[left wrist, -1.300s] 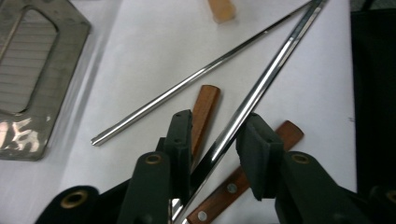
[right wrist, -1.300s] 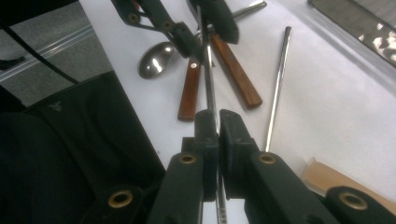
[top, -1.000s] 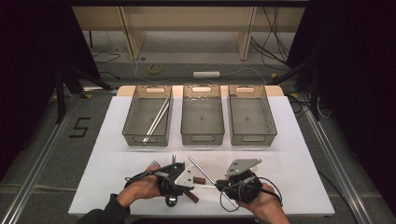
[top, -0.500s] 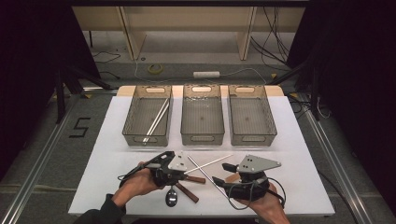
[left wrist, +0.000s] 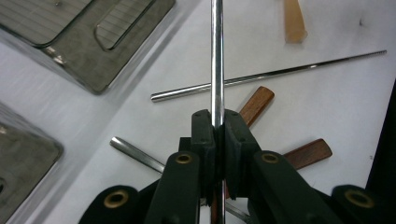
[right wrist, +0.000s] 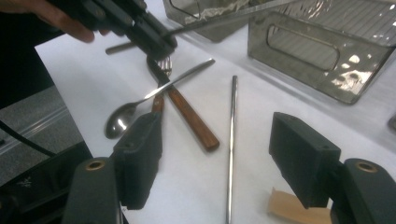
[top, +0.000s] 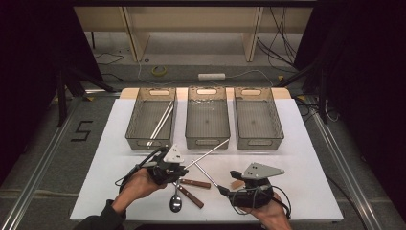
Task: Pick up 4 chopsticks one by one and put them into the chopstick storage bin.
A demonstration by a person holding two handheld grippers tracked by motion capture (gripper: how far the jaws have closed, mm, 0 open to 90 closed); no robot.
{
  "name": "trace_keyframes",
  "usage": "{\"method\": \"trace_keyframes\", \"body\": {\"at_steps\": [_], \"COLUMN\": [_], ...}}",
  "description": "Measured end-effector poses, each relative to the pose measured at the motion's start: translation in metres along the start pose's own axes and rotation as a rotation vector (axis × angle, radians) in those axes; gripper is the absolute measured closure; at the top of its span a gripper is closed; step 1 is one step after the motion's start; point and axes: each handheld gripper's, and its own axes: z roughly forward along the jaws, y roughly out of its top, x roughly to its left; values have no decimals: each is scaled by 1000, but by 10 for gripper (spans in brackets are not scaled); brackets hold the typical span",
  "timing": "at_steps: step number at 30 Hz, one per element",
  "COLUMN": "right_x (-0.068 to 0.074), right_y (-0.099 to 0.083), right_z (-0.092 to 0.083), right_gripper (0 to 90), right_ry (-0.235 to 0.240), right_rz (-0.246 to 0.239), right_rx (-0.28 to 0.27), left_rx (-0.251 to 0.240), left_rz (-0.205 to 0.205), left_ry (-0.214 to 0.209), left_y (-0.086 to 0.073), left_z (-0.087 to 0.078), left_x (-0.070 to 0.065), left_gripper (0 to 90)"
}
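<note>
Steel chopstick [left wrist: 216,56] is clamped between the pads of my left gripper [top: 178,168], low and left of centre in the high view, and it points up and to the right toward the middle bin [top: 207,117]. In the left gripper view the rod runs straight up from the closed jaws, so I judge the grip is firm. The left bin [top: 151,117], at the upper left of the table [top: 306,143], already has two chopsticks [top: 160,122] lying slanted in it, so I think sorting is started but far from finished. The middle bin and the right bin [top: 256,117] look empty. My right gripper [right wrist: 215,158] is at the lower right of the high view; its jaws have just been opening and now stand apart, with nothing pressed between them. A second chopstick [right wrist: 231,144] lies flat on the table between these open jaws in the right gripper view, not touched by either pad. Left of it I see a spoon [right wrist: 140,105] crossing two wooden-handled pieces [right wrist: 191,119], and a small pale wooden piece [right wrist: 294,210] at the bottom right. As I judge it, the held chopstick must go to the left bin, then the second one, then the remaining cutlery.
</note>
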Motion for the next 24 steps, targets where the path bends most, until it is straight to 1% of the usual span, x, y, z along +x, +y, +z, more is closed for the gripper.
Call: {"method": "trace_keyframes", "body": {"at_steps": [3,7,9,10,14,15,17,19,24], "right_x": [0,0,0,0,0,0,0,0,-1], "right_y": [-1,-2,-2,-2,-3,-3,-3,-3,-3], "right_z": [2,5,6,7,9,9,9,10,10], "right_gripper": [345,341,339,339,349,349,350,350,349], "right_ry": [-4,-7,-10,-11,-15,-15,-12,-14,-22], "right_rz": [-2,6,7,6,1,2,1,1,1], "right_rx": [22,39,43,47,77,82,86,90,96], "left_rx": [-13,-35,-38,-43,-56,-58,-63,-69,-99], "left_rz": [-16,-59,-75,-89,-138,-143,-165,-177,-234], "left_ry": [14,22,36,44,71,77,84,96,130], "left_y": [0,-1,-1,-1,-2,-2,-2,-2,-3], "left_z": [-4,-10,-13,-14,-20,-21,-24,-28,-35], "left_x": [4,9,12,14,24,26,30,35,50], "left_gripper": [836,836,836,836,836,836,836,836,836]}}
